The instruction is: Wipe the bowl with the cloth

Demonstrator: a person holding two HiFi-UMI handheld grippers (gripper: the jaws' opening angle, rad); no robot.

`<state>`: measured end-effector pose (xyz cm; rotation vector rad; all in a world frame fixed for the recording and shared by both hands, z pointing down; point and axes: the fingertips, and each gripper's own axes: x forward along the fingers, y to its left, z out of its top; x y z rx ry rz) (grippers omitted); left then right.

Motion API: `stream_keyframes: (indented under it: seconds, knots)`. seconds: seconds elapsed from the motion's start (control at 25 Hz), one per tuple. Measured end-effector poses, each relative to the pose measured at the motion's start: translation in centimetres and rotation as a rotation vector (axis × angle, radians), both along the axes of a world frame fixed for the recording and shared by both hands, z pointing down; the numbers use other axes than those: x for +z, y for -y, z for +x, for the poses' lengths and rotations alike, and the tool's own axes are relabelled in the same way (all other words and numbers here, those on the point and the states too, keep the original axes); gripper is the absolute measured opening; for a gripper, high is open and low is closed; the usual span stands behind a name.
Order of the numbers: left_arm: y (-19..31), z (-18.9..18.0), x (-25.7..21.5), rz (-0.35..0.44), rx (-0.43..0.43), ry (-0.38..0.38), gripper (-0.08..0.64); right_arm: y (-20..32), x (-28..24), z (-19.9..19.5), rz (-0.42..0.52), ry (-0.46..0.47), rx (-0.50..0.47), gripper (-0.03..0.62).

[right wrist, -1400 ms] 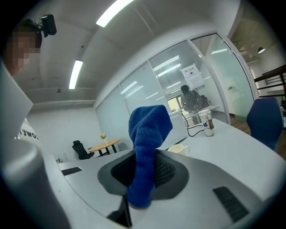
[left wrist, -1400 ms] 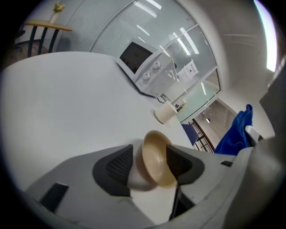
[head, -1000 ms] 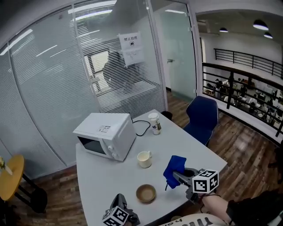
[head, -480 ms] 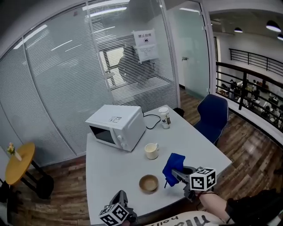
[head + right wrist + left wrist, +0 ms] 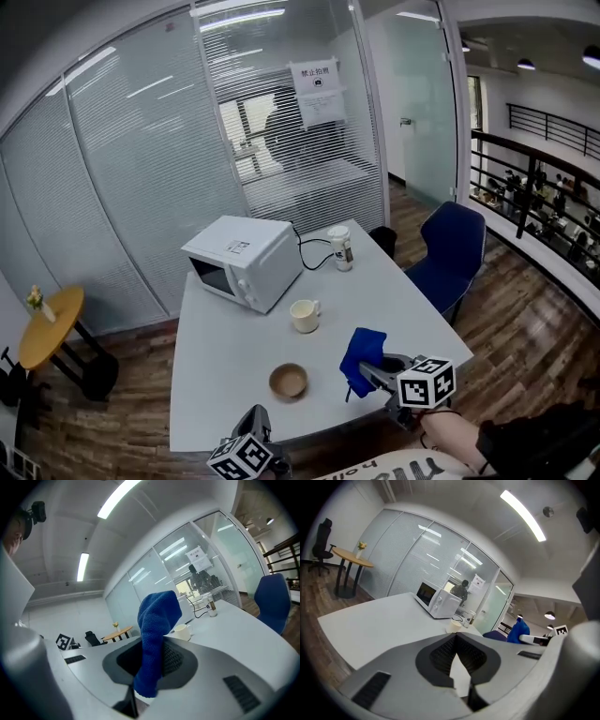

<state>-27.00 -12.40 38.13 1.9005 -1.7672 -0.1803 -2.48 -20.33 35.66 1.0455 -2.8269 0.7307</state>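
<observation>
My right gripper [image 5: 367, 373] is clamping the blue cloth [image 5: 362, 351], jaws pressing a fold of it while the rest is standing up above them. My left gripper [image 5: 257, 418] is clenched on nothing, pads meeting with only table showing past them.

The bowl [image 5: 288, 381] is sitting on the white table [image 5: 211, 352] near its front edge, between my two grippers and apart from both. The cloth is hovering off to its right, not touching it.

Here is what I'm worrying about: nothing is steadying that bowl. If I'm pushing the cloth in with the left jaws closed and away from it, I'm judging the bowl could skid, and it is close to the edge. The cloth is pinched by one fold only, so a hard scrub could drag it out.

Both grippers are pointing forward and slightly down, low at the near side, my right forearm trailing behind. A mug [image 5: 304, 315] and a microwave [image 5: 239, 261] are waiting farther back.
</observation>
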Motion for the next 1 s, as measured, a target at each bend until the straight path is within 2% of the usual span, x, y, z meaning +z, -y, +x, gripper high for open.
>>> stream_keyframes:
  seconds: [0.16,0.52,1.0]
  knots:
    - [-2.1,3.4,-0.3,0.016,-0.004,-0.002,-0.009,-1.8,0.8,2.7,0.001,-0.017,-0.019,0.061]
    - [-6.1,8.1,0.9,0.004,-0.035,-0.016,-0.009,-5.5,2.6,7.2,-0.032,-0.018,-0.051,0.061]
    - [-8.3,9.6,0.5,0.031,-0.064,-0.018,-0.009,-6.7,2.4,8.7,-0.005,-0.025,-0.07,0.061]
